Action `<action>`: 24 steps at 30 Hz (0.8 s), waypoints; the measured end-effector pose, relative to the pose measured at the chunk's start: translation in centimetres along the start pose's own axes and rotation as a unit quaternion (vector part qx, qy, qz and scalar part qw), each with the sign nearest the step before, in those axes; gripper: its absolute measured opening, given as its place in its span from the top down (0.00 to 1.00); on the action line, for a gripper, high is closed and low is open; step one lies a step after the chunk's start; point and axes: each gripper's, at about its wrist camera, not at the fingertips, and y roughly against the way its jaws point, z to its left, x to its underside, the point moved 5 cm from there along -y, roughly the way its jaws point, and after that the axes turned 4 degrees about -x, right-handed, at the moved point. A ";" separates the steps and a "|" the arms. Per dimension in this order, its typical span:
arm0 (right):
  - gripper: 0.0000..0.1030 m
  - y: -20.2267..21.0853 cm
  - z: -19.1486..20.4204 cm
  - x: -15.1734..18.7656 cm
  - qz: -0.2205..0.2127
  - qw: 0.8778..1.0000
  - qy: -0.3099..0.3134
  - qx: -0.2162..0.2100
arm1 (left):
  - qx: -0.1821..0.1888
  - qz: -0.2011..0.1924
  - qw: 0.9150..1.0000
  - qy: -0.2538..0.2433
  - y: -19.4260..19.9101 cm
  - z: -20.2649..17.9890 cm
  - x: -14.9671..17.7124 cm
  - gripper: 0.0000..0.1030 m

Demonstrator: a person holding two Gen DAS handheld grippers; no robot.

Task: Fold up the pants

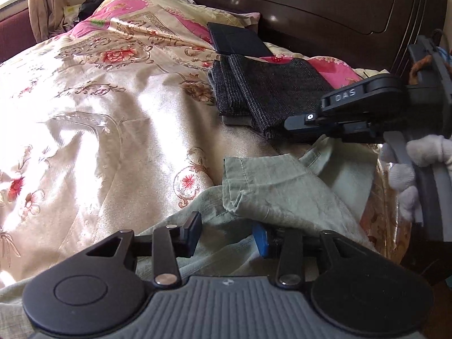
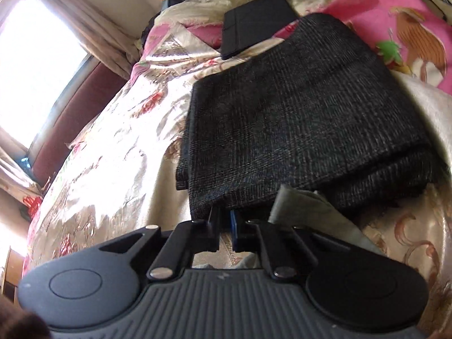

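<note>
Pale green pants (image 1: 282,186) lie crumpled on the floral bedspread (image 1: 113,113), right in front of my left gripper (image 1: 226,237). Its jaws stand apart. Green cloth lies between them and drapes over the blue-padded right finger, unpinched. A dark grey folded pair of pants (image 2: 296,113) rests further back on the bed. My right gripper (image 2: 225,223) has its jaws almost together, pinching that pair's near edge, which covers the fingertips. In the left wrist view the right gripper (image 1: 293,125) reaches in from the right over the dark pants (image 1: 271,99), held by a gloved hand (image 1: 404,169).
A flat black case (image 1: 237,39) lies behind the dark pants, towards the pillows. The dark wooden headboard (image 1: 325,5) runs along the back. A corner of green cloth (image 2: 296,206) shows beside the right gripper. A window with curtains (image 2: 42,42) is on the left.
</note>
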 end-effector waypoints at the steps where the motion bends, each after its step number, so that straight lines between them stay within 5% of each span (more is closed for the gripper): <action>1: 0.87 1.2 0.5 0.0 -0.009 1.000 0.013 -0.003 | 0.005 -0.001 1.000 0.002 0.1 0.1 0.1 0.47; 6: 0.87 6.1 0.6 1.7 -0.011 1.000 0.015 0.002 | 0.004 -0.004 1.000 0.000 -0.1 -0.2 0.6 0.47; 11: 0.86 5.5 2.7 4.8 0.040 0.998 0.034 -0.032 | 0.007 -0.006 1.000 -0.002 0.3 -0.5 0.8 0.47; 14: 0.75 3.9 3.8 5.8 0.049 0.996 0.079 0.016 | 0.011 0.000 1.000 0.009 0.4 -0.5 0.9 0.46; 19: 0.74 4.0 2.3 6.3 0.045 0.998 -0.028 -0.018 | 0.037 0.000 0.999 0.032 1.3 -0.9 1.0 0.44; 24: 0.74 3.7 3.9 9.2 0.069 0.997 0.007 -0.032 | 0.040 0.004 0.998 0.047 1.2 -0.8 0.9 0.39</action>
